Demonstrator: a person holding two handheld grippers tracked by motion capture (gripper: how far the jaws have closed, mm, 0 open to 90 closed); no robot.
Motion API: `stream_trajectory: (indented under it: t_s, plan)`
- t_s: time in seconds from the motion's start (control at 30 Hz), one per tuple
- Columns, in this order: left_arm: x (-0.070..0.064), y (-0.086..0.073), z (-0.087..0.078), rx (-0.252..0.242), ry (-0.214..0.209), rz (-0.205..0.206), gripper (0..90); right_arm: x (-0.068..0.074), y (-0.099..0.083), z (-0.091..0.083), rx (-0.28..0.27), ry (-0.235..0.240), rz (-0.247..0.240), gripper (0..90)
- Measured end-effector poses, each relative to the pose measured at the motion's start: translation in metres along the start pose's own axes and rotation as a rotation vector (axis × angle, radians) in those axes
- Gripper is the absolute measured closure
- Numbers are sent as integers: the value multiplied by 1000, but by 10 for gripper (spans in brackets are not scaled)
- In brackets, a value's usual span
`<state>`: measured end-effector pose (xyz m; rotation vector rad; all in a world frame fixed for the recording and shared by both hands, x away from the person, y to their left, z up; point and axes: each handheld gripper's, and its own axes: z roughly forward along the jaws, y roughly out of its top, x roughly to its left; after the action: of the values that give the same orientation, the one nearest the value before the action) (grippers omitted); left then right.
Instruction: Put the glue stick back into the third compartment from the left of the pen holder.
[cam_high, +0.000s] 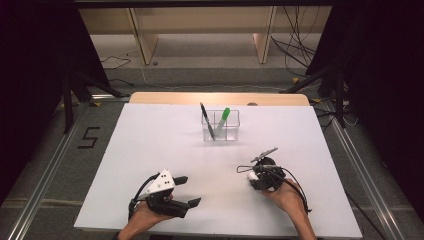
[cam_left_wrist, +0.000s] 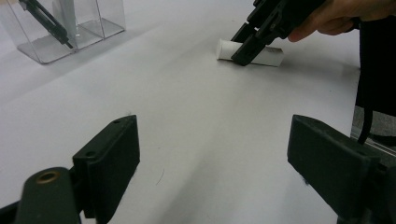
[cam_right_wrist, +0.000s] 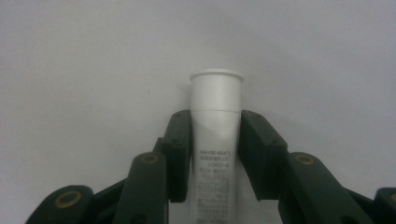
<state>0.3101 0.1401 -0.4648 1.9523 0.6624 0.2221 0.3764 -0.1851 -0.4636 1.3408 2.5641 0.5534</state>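
A white cylindrical tube (cam_right_wrist: 216, 100) with small print lies on the white board. My right gripper (cam_right_wrist: 216, 122) is shut on it, one jaw against each side, and the capped end sticks out past the fingertips. In the high view the right gripper (cam_high: 254, 176) is at the front right with the tube (cam_high: 251, 175) showing white at its tip. From the left gripper view the tube (cam_left_wrist: 272, 56) rests flat on the board under the right gripper (cam_left_wrist: 250, 46). My left gripper (cam_high: 190, 190) hovers at the front left, jaws wide open and empty (cam_left_wrist: 212, 140).
A clear divided organizer (cam_high: 220, 125) stands at the board's far centre, holding a black pen (cam_high: 207, 120) and a green-capped marker (cam_high: 223, 118). It also appears as the organizer (cam_left_wrist: 95, 25) in the left gripper view. The white board (cam_high: 150, 150) lies between it and the grippers.
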Motion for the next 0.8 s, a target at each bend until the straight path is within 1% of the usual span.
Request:
stream_trajectory:
  t_s: [0.2,0.3,0.57,0.73,0.8]
  plan:
    - [0,0,0,1,1,4,166,1,0,0,2,-8,1,665]
    - [0,0,0,5,1,7,166,2,1,0,2,-20,1,667]
    - [0,0,0,0,2,2,166,2,1,0,0,-21,13,679]
    - [0,0,-1,-1,4,3,166,0,0,-1,-3,0,16,681]
    - [0,0,-1,0,4,3,166,-1,0,-3,-14,9,19,682]
